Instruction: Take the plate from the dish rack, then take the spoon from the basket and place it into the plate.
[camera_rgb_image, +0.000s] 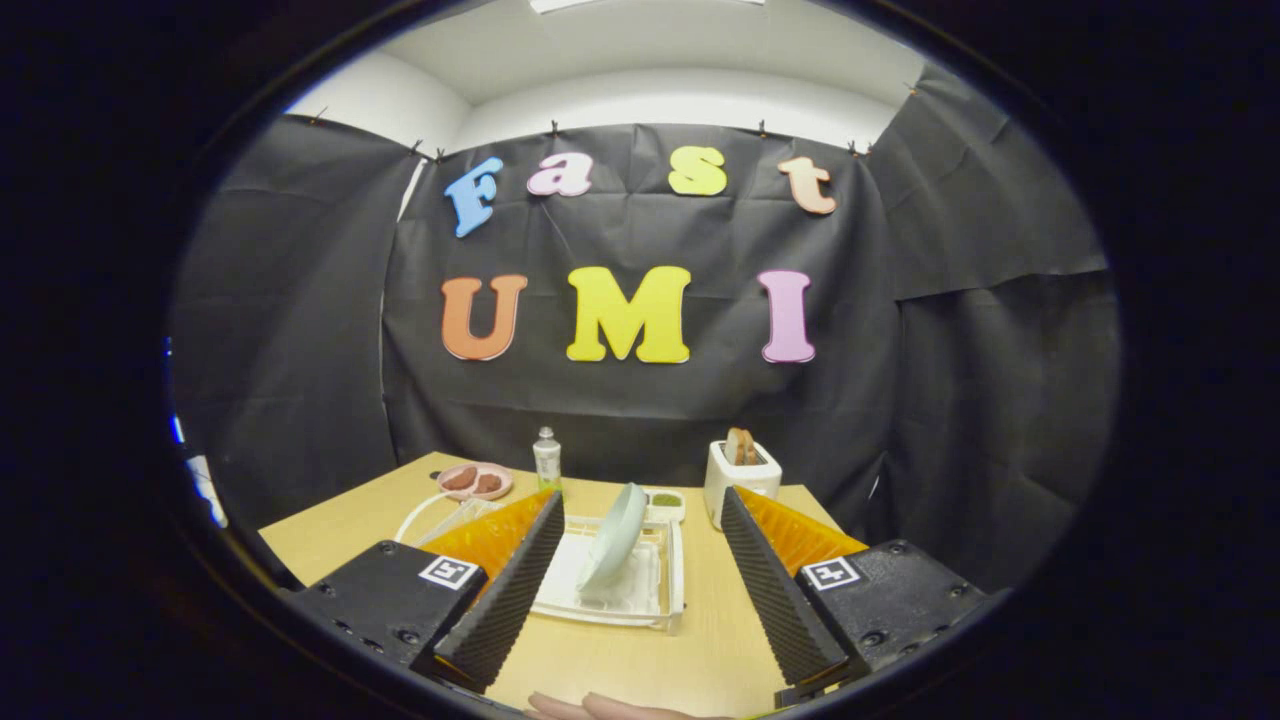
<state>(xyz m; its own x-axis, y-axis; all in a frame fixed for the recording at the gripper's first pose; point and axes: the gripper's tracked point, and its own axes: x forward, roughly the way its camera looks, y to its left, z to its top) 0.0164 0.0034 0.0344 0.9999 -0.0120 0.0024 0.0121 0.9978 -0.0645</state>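
Your hand (610, 708) lies nearest, at 6 o'clock below the fingers, resting on the surface (640, 655).

Gripper (640, 600): your fingers are spread wide and released, holding nothing. One ridged pad (510, 590) stands at 7 o'clock, the other at 5 o'clock. Bare wood lies between them, and the gap opens straight toward the rack.

Dish rack (672, 570): a white tray just ahead of your fingers at 12 o'clock, its near edge between the fingertips' far ends. It holds the plate (612, 545), pale green, standing on edge and leaning slightly, apart from both fingers.

Open room: bare surface runs along the rack's 3 o'clock side as far as the surface's edge, and from the rack's near edge back to your hand.

Beyond the rack:
- Small white dish (667, 502), at 1 o'clock of the plate, with something green in it.
- Toaster (740, 478), white, at 2 o'clock, with bread slices standing in its slots.
- Bottle (546, 458), clear with a white cap, at 11 o'clock, upright.
- Pink plate (475, 481), at 10 o'clock of the rack, carrying two reddish-brown pieces.
- White wire basket (430, 515), partly hidden behind your left-hand finger; you cannot tell its contents, and the spoon cannot be made out.
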